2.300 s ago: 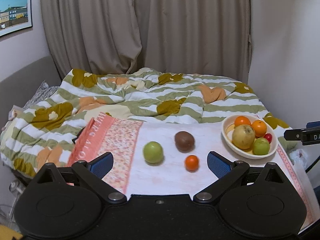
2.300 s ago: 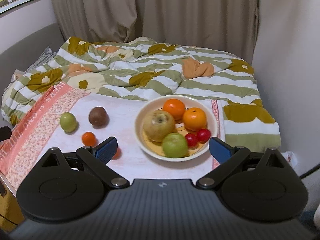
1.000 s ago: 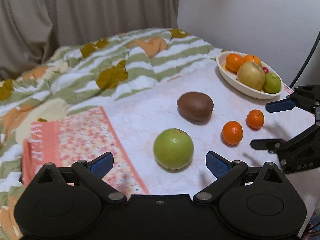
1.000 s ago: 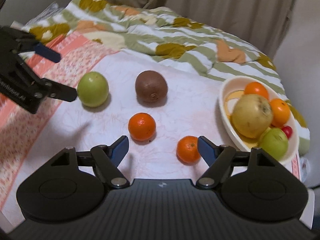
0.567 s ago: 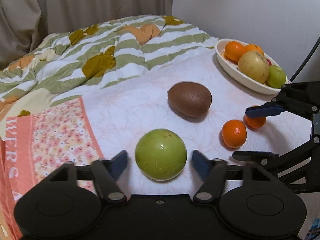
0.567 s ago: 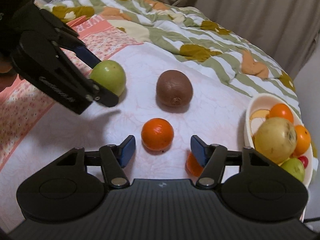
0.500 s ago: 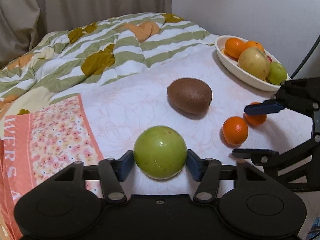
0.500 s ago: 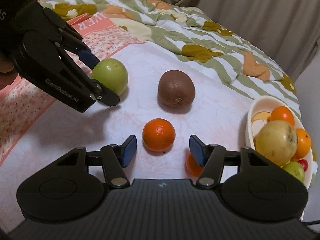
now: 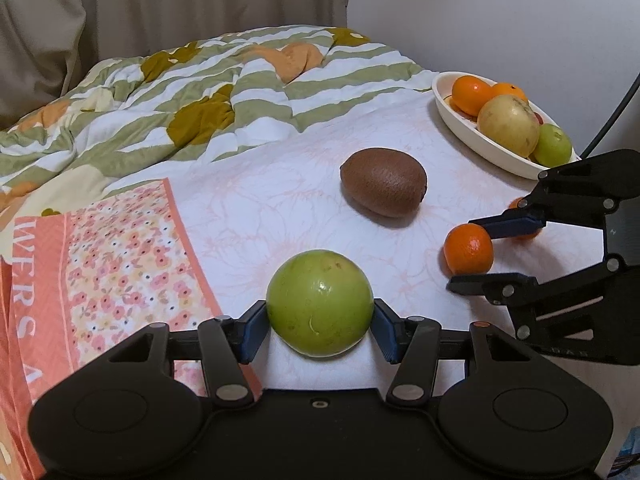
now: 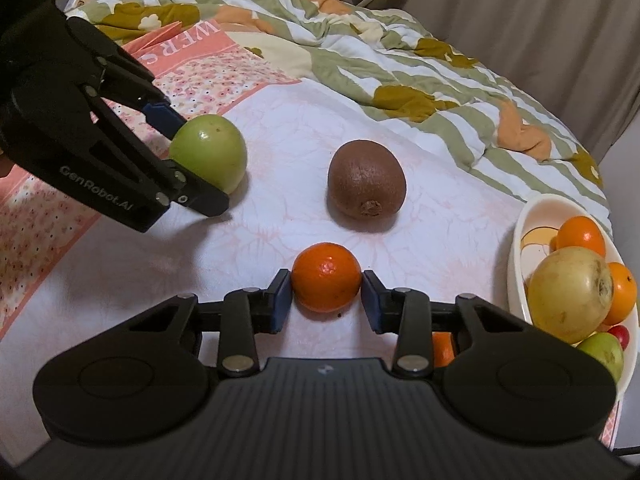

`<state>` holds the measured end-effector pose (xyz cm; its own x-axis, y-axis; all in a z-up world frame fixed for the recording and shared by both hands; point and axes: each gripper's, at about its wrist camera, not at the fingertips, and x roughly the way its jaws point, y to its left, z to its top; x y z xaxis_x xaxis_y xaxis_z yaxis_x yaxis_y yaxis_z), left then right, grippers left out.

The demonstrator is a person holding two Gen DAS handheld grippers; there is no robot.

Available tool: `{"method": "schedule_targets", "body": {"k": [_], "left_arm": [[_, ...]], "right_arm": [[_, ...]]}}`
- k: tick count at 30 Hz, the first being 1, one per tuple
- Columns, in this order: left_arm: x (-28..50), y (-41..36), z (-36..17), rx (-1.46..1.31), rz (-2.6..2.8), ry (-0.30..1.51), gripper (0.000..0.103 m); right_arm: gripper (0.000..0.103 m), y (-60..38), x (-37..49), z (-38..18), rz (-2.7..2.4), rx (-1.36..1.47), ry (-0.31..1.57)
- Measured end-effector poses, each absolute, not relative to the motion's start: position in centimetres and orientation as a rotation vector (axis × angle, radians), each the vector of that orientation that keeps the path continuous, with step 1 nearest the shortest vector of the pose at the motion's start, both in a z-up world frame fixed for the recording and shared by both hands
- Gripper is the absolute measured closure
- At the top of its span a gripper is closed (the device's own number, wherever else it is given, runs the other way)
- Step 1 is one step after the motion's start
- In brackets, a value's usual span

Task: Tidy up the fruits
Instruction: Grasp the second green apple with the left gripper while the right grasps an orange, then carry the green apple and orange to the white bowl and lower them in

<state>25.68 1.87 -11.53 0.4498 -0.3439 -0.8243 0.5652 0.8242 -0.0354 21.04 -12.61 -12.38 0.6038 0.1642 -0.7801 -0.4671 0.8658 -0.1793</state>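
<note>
My left gripper is shut on a green apple that rests on the white cloth; it also shows in the right wrist view. My right gripper is shut on a small orange, also seen in the left wrist view. A brown kiwi lies between them, farther back. A second small orange sits mostly hidden behind my right gripper. A white bowl at the right holds oranges, a yellow pear, a green apple and a red fruit.
A pink floral cloth lies at the left. A rumpled green-striped quilt covers the bed behind. A wall stands close behind the bowl, and a black cable hangs at the right.
Both grippers moved down to the fruits and closed: the left one on the green apple, the right one on the small orange.
</note>
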Motion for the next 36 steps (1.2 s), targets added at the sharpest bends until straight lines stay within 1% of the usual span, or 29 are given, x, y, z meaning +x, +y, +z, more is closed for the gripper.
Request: {"method": "schedule_targets", "body": {"k": [6, 14, 27, 36], "left_arm": [[24.8, 2.5, -10.9, 0.248, -0.55, 0.93, 0.044], [22.8, 3.4, -8.6, 0.222, -0.518, 0.87, 0.044], [16.9, 3.4, -3.4, 0.185, -0.461, 0.732, 0.044], [12.2, 0.7, 0.1, 0.179, -0.397, 0.628, 0.044]], "right_arm": [[0.05, -12.5, 20.9, -12.1, 0.36, -0.381, 0.84], [0.051, -12.1, 19.2, -10.3, 0.352, -0.375, 0.802], [0.051, -13.4, 13.8, -5.2, 0.288, -0.334, 0.727], [0.051, -17.6, 9.7, -1.4, 0.259, -0.256, 0.658]]}}
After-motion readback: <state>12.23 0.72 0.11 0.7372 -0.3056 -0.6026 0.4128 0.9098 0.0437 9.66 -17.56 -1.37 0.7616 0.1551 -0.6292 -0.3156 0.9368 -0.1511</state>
